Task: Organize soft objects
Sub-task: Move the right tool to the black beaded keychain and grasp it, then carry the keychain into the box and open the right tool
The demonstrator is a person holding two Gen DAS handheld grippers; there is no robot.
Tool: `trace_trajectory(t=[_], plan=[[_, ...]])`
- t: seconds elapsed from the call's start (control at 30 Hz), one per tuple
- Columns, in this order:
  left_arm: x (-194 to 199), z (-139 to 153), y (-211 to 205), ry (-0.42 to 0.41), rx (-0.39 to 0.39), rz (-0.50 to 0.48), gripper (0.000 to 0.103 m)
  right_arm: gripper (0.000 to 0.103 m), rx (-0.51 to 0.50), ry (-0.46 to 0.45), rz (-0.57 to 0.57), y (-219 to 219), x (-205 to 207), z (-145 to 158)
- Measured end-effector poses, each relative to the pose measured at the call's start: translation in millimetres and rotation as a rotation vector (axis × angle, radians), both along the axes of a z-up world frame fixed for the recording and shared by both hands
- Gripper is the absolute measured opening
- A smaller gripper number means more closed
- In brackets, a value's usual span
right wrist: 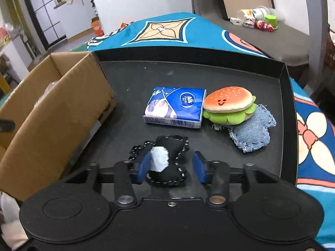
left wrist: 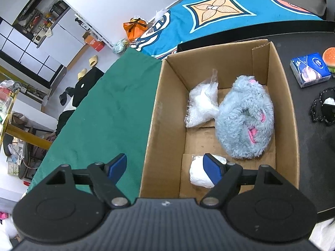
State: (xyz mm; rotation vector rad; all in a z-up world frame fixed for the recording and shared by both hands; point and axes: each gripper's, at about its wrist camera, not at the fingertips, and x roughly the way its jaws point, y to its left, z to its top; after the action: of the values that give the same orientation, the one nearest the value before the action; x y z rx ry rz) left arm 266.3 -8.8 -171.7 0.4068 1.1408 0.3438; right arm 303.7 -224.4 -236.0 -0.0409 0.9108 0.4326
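The cardboard box [left wrist: 219,113] stands at the desk's left edge as the collecting bin, already holding a grey plush [left wrist: 245,121], a clear bag [left wrist: 201,106] and a white bundle [left wrist: 199,173]. The left gripper [left wrist: 165,167] hangs over the box wall, jaws wide apart, empty. On the black tray [right wrist: 282,83], the right gripper [right wrist: 171,165] straddles the black pouch [right wrist: 167,161], jaws spread, likely next to go in; the tissue pack [right wrist: 175,106], burger plush [right wrist: 228,104] and denim patch [right wrist: 251,129] wait nearer the tray's far right corner

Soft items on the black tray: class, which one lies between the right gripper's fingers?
The black stitched pouch with the white patch. It lies between the open right gripper fingers; the tissue pack, burger plush and denim piece lie farther away.
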Motion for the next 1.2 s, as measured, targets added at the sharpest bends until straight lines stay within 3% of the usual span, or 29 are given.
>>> trace_trajectory(t=[0.03, 0.23, 0.87, 1.2], plan=[[-0.2, 0.1, 0.6, 0.003, -0.003, 0.002, 0.079, 0.029, 0.01, 0.007, 0.004, -0.7, -0.2, 1.3], [-2.1, 2.3, -0.1, -0.009, 0.002, -0.002, 0.079, 0.022, 0.029, 0.017, 0.006, -1.3, -5.5, 6.1], [-15.2, 11.5, 20.9, -0.055, -0.055, 0.026, 0.079, 0.021, 0.028, -0.041, -0.041, -7.7, -18.6, 44.8], [-18.8, 13.5, 29.0, -0.069, -0.109, 0.005, 0.078, 0.022, 0.038, -0.1, -0.052, -5.5, -24.4, 81.8]])
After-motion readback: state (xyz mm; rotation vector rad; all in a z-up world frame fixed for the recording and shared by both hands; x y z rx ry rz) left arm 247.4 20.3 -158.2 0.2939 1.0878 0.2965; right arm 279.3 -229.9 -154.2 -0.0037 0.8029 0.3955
